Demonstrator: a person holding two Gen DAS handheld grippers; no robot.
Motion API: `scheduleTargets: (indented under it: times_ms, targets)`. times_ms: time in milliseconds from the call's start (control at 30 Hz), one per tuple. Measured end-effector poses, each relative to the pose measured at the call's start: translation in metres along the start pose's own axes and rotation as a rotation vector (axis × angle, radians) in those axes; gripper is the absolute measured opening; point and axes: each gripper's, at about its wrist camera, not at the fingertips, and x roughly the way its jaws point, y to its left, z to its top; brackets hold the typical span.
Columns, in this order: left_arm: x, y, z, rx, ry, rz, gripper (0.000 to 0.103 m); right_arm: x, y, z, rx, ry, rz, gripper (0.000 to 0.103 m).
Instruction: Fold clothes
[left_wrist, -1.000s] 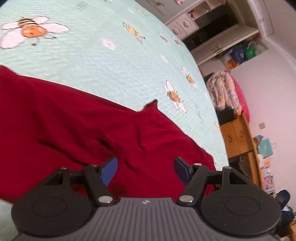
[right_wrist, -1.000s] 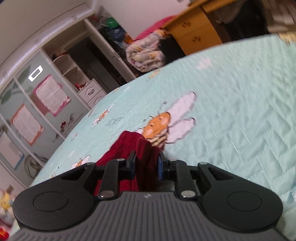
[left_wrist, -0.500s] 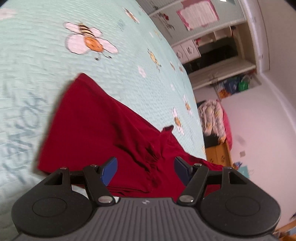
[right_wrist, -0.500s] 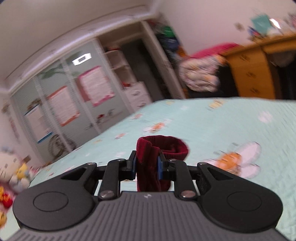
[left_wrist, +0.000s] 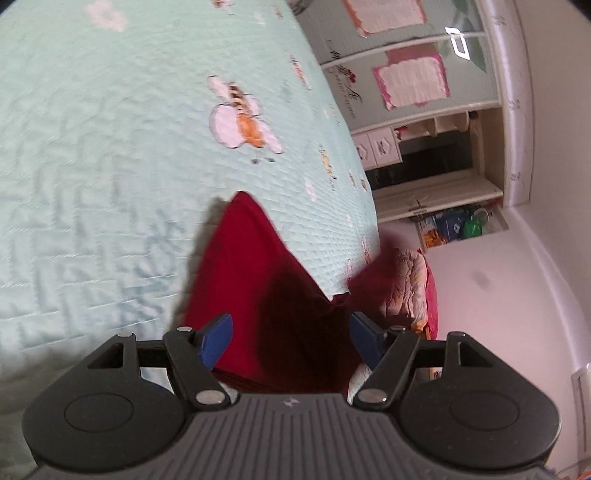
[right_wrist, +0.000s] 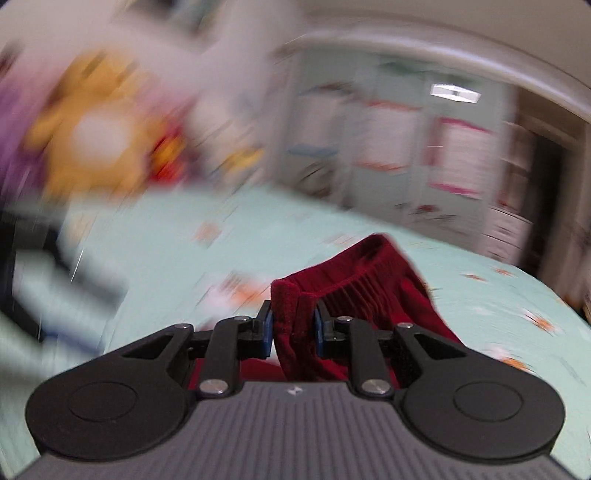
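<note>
A dark red garment (left_wrist: 255, 280) lies on the mint bedspread (left_wrist: 92, 147) printed with bees. In the left wrist view my left gripper (left_wrist: 290, 341) hovers over its near part, open, blue pads wide apart with cloth showing between but not clamped. A far corner of the cloth (left_wrist: 373, 273) is raised off the bed. In the right wrist view my right gripper (right_wrist: 293, 328) is shut on the garment's ribbed elastic edge (right_wrist: 295, 314), lifted above the bed; the rest of the red cloth (right_wrist: 373, 280) trails behind it.
A white wardrobe with pink posters (left_wrist: 413, 81) and open shelves (left_wrist: 436, 177) stands past the bed's far edge. A heap of bedding (left_wrist: 410, 288) lies beside the bed. Blurred soft toys (right_wrist: 96, 136) show at the left of the right wrist view.
My right gripper has swung round fast with the red cloth held, lifting it; its view went from wardrobe to toys. The left view has shifted over the garment, which now looks narrower and partly lifted.
</note>
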Motion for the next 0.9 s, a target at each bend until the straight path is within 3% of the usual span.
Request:
scheduleTargets:
  times_ms: [100, 367, 533, 667, 767, 900]
  targets:
    - [-0.005, 0.013, 0.0, -0.022, 0.01, -0.005, 0.073, 0.028, 0.042, -0.025, -0.117, 0.107, 0.026, 0.021]
    - [-0.012, 0.033, 0.002, -0.047, 0.022, -0.051, 0.073, 0.021, 0.048, -0.02, -0.118, 0.111, 0.026, 0.021]
    - [-0.018, 0.038, 0.003, -0.052, 0.022, -0.057, 0.073, 0.024, -0.008, 0.006, 0.215, 0.1, 0.078, 0.021]
    - [-0.024, 0.042, 0.004, -0.061, 0.013, -0.054, 0.074, 0.003, -0.044, 0.043, 0.376, -0.026, 0.051, 0.021]
    - [-0.028, 0.045, 0.005, -0.067, 0.006, -0.052, 0.074, -0.009, -0.028, 0.055, 0.306, -0.085, 0.079, 0.021]
    - [-0.034, 0.049, 0.007, -0.076, -0.003, -0.049, 0.075, 0.009, 0.031, 0.026, 0.135, 0.014, 0.141, 0.021]
